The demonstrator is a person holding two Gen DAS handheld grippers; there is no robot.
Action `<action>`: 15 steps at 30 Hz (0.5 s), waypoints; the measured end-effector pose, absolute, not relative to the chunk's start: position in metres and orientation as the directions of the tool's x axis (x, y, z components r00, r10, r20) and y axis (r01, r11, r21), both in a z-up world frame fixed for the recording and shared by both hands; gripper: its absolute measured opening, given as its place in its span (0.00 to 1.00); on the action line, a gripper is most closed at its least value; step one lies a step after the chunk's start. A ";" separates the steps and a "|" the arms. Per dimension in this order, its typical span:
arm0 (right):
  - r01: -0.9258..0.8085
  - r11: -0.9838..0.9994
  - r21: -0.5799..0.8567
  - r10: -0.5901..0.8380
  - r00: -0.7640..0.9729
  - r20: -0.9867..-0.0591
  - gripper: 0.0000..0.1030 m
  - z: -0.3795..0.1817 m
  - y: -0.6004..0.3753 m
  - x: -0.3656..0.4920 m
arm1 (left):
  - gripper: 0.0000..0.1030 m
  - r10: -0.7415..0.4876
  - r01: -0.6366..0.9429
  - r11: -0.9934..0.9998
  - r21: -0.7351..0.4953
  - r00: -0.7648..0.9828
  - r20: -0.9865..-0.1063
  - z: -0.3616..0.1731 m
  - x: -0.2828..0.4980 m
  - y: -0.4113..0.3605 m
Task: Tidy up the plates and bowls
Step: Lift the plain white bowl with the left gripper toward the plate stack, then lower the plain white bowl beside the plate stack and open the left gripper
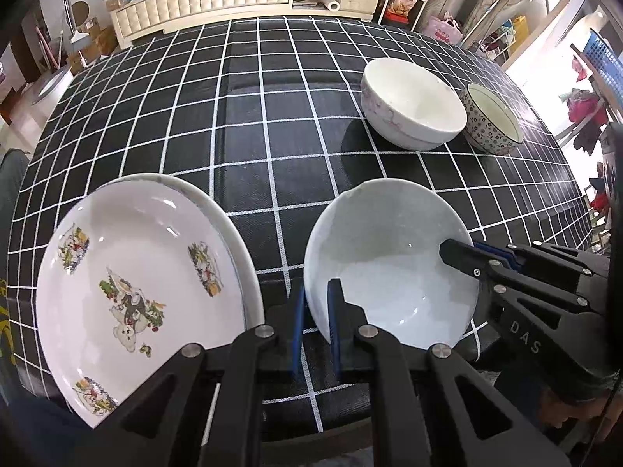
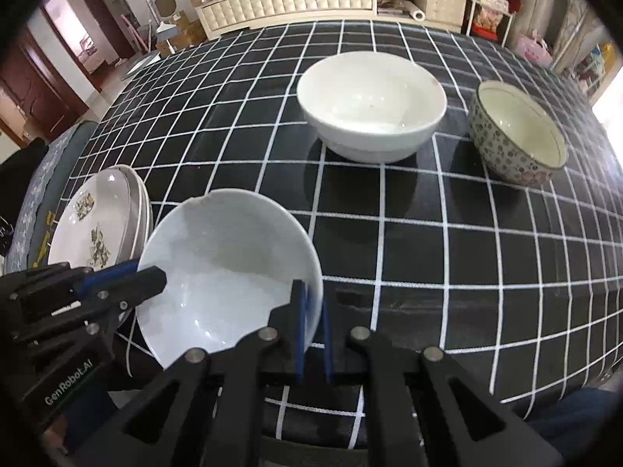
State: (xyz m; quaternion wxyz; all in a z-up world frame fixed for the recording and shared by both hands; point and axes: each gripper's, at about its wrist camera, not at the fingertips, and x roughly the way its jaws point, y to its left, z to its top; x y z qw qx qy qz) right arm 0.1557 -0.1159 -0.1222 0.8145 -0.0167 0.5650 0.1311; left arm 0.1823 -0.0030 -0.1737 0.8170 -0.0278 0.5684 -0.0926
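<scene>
Now both my left claw [image 1: 316, 317] and right claw [image 2: 312, 332] pinch the chipped white bowl's [image 1: 385, 257] opposite rims, so uneven pulling could slip it.

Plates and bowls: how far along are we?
Done: the printed plate sits stacked on another plate. In hand: both grippers, left and right, pinch opposite rims of the chipped white bowl. Left: nest it with the large white bowl and patterned bowl, which stand apart.
</scene>
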 end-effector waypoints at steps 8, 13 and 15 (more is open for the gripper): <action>-0.226 0.967 0.116 0.190 0.341 -0.920 0.11 -0.115 -0.118 0.157 | 0.09 -0.182 0.137 0.981 -0.140 0.378 -0.908 -0.158 0.177 -0.001; -0.225 0.969 0.105 0.182 0.356 -0.916 0.11 -0.107 -0.120 0.156 | 0.09 -0.189 0.156 0.978 -0.135 0.410 -0.892 -0.145 0.174 -0.003; -0.216 0.971 0.100 0.176 0.372 -0.912 0.11 -0.102 -0.122 0.154 | 0.09 -0.185 0.157 0.979 -0.130 0.421 -0.888 -0.140 0.173 -0.004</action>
